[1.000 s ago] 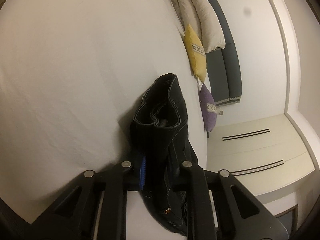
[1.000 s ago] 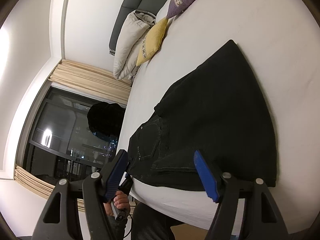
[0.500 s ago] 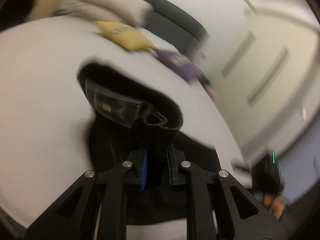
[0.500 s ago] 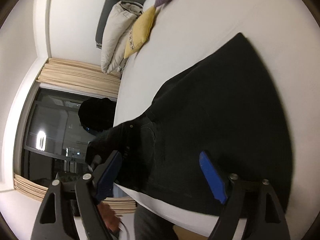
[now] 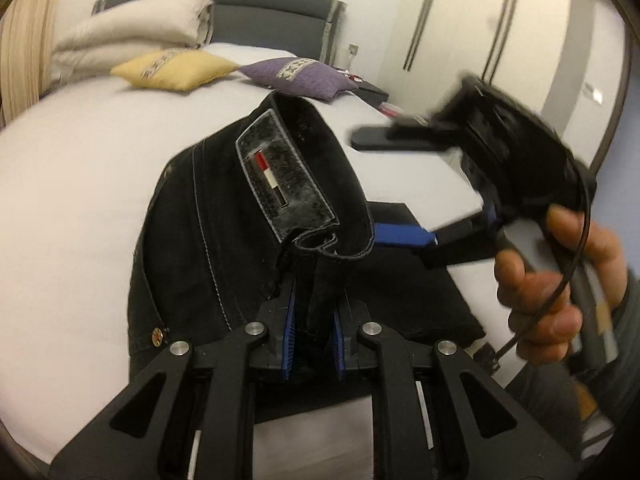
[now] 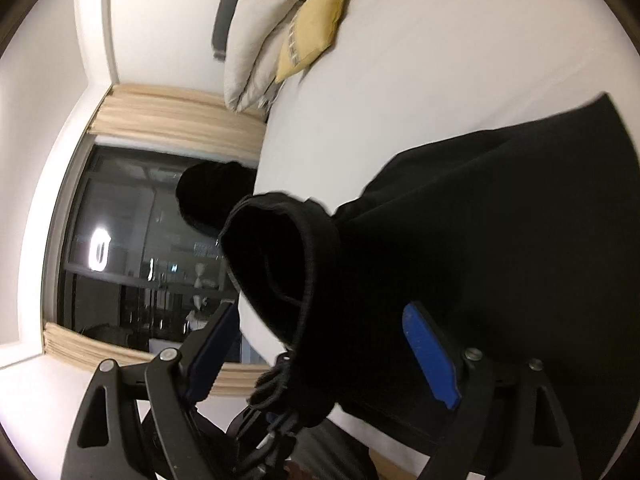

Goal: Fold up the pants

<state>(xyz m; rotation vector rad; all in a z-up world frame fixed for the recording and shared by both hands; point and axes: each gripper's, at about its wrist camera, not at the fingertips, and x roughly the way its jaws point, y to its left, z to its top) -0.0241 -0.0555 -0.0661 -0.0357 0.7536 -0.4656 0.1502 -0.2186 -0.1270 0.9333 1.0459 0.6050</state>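
Note:
Black pants [image 5: 224, 216] lie partly folded on the white bed [image 5: 72, 184]. My left gripper [image 5: 314, 344] is shut on the waistband and holds it raised, with the leather label [image 5: 280, 184] facing me. My right gripper [image 6: 320, 364] is open, its blue pads on either side of the raised waistband fold [image 6: 288, 264]. In the left wrist view the right gripper [image 5: 404, 236] reaches in from the right, held by a hand [image 5: 560, 280]. The rest of the pants [image 6: 500, 240] lies flat on the bed.
A yellow cushion [image 5: 172, 68], a purple cushion [image 5: 296, 76] and a folded duvet [image 5: 132, 36] lie at the grey headboard [image 5: 272, 12]. White wardrobes [image 5: 472, 28] stand to the right. A dark window with beige curtains [image 6: 132, 248] is beside the bed.
My left gripper has swung round and lifted the waistband, so the label now faces me. My right gripper has moved in close around the raised fold.

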